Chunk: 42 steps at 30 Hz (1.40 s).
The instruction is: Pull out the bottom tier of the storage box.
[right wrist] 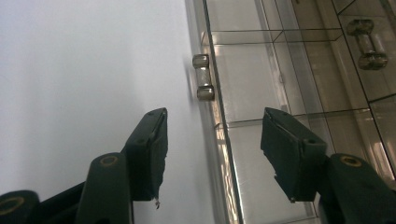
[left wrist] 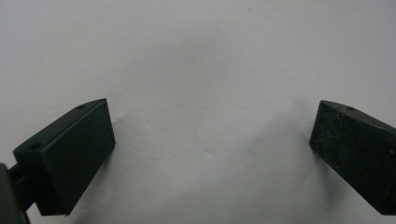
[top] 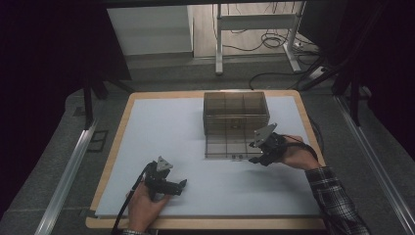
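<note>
A smoky clear box (top: 236,111) with compartments stands at the back middle of the white mat (top: 161,132). A flat drawer (top: 222,146) of the same plastic lies pulled out in front of it, with a small metal handle (top: 237,157) on its near edge. My right gripper (top: 255,152) is low at the drawer's right front corner. In the right gripper view its jaws (right wrist: 215,144) stand apart on either side of the drawer's front wall (right wrist: 219,121), not pressing it, with the handle (right wrist: 204,77) just beyond. My left gripper (top: 182,185) rests open over bare mat (left wrist: 212,140).
A second metal handle (right wrist: 369,44) shows through the clear plastic deeper in the box. The mat lies on a wooden board (top: 122,127) whose edges drop to grey floor. Desk legs and cables (top: 264,41) stand beyond the table.
</note>
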{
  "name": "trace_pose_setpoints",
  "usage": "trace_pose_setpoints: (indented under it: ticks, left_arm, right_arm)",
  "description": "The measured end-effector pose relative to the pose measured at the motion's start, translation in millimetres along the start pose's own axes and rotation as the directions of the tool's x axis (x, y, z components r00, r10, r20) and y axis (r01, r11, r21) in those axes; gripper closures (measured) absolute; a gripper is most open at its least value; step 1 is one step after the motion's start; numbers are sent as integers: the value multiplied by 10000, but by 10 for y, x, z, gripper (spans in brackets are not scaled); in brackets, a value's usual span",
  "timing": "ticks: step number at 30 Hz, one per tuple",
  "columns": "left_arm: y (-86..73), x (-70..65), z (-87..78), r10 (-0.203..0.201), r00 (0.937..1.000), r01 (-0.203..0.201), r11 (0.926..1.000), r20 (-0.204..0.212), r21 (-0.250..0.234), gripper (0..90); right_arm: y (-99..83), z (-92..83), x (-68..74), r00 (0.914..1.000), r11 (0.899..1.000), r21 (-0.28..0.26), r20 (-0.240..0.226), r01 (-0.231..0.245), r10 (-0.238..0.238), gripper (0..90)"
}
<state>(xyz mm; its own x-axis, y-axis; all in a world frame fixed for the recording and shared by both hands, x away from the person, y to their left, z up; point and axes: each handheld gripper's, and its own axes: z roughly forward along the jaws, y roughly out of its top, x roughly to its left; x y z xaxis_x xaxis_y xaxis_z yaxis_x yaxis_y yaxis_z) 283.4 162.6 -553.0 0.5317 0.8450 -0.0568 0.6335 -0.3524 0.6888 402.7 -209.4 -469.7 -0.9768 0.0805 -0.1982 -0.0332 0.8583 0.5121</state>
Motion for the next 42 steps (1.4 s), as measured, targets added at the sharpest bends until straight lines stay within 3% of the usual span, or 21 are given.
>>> trace_pose_setpoints:
  ticks: [17,26,42]
  left_arm:
    - [0,0,0,1,10000,-1,10000,-4,-2,0]
    - [1,2,0,30,10000,-30,10000,-11,1,0]
    - [0,0,0,-1,10000,1,10000,-15,-2,0]
  right_arm:
    - [-75,-73,194,9926,9931,-595,606,-1014,1050,292]
    - [-143,-49,340,9790,9801,-998,937,-1715,1809,223]
    - [-266,-85,515,9561,9622,-1328,1425,-2379,2561,159]
